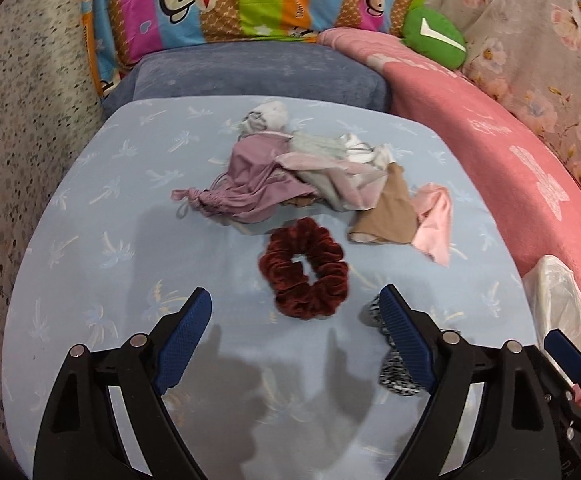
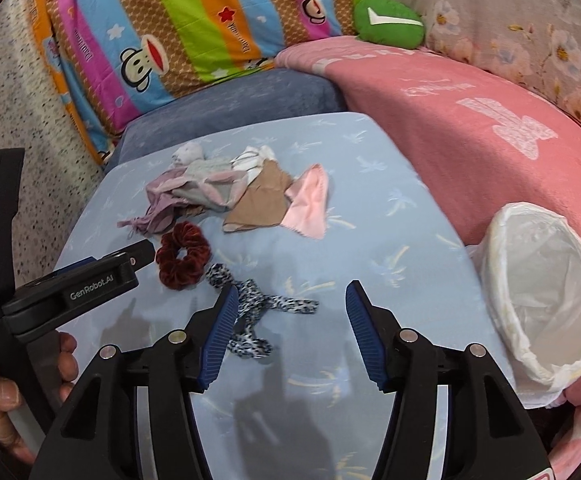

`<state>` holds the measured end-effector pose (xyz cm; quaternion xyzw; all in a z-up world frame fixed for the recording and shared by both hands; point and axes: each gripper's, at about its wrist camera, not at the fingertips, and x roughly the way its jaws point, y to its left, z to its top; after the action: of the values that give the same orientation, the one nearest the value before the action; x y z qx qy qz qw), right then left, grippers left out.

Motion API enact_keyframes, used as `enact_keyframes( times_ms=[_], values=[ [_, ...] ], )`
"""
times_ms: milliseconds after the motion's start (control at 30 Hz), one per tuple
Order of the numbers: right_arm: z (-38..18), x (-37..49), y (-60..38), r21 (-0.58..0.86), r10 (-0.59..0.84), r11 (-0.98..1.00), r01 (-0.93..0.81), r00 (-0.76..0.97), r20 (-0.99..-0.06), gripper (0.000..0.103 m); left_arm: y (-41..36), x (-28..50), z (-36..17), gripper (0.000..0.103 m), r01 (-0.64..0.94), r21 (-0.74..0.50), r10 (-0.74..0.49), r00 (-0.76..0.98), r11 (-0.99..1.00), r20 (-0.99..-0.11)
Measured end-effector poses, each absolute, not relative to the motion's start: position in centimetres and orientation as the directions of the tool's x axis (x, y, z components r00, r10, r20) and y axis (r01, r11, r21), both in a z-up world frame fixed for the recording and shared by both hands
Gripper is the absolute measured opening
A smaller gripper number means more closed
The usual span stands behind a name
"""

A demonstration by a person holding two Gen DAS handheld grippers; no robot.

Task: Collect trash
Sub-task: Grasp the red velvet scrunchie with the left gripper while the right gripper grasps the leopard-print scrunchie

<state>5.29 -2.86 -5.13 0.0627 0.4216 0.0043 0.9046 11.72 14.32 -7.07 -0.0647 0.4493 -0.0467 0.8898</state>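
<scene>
Tools, the left tool (image 1: 296,316) and right tool (image 2: 292,312), both hang apart and empty, so the black-and-white band (image 2: 250,312) could slip past the lined bin (image 2: 546,296).

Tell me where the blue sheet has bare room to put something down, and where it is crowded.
Free: the strip of blue sheet between the leopard band and the lined bin, and the near part under both claws. Also the left side, beside the red scrunchie. Crowded: the far middle, where the cloth pile lies, with the scrunchie just before it.
</scene>
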Motion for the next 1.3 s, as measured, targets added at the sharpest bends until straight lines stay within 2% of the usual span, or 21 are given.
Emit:
enact_keyframes(
  times_ms=[433, 933, 1033, 1100, 1133, 1200, 1267, 1300],
  values=[
    [-9.3, 7.7, 1.1, 0.093, 0.075, 0.996, 0.004, 0.564, -0.822, 0.058, 17.1, 14.0, -9.9, 0.082, -0.028, -0.179, -0.136, 0.538, 0.983, -0.832],
    [-12.3, 10.2, 1.8, 0.079, 0.063, 0.997, 0.011, 0.508, -0.859, 0.058, 16.5, 16.2, -12.5, 0.081, -0.023, -0.197, -0.161, 0.489, 0.980, -0.857],
    [-12.7, 10.5, 1.8, 0.078, 0.061, 0.997, 0.013, 0.497, -0.865, 0.058, 16.4, 16.4, -12.9, 0.074, -0.013, -0.206, -0.175, 0.477, 0.979, -0.861],
    [-13.1, 10.6, 1.8, 0.077, 0.063, 0.997, 0.010, 0.490, -0.870, 0.054, 16.2, 16.3, -12.9, 0.072, -0.005, -0.202, -0.175, 0.478, 0.979, -0.861],
    [-13.3, 10.6, 1.8, 0.074, 0.061, 0.997, 0.009, 0.483, -0.873, 0.052, 16.1, 16.3, -12.9, 0.068, 0.003, -0.201, -0.178, 0.479, 0.980, -0.859],
    [-13.6, 10.7, 1.8, 0.075, 0.064, 0.997, 0.005, 0.474, -0.878, 0.041, 15.8, 16.2, -12.8, 0.060, 0.017, -0.198, -0.182, 0.480, 0.980, -0.858],
    [-13.6, 10.5, 1.8, 0.065, 0.056, 0.998, 0.002, 0.481, -0.875, 0.037, 15.5, 16.1, -12.8, 0.047, 0.035, -0.206, -0.197, 0.478, 0.978, -0.856],
    [-13.7, 10.5, 1.8, 0.063, 0.055, 0.998, 0.001, 0.483, -0.874, 0.034, 15.4, 16.1, -12.7, 0.043, 0.045, -0.216, -0.211, 0.474, 0.975, -0.855]
  ],
)
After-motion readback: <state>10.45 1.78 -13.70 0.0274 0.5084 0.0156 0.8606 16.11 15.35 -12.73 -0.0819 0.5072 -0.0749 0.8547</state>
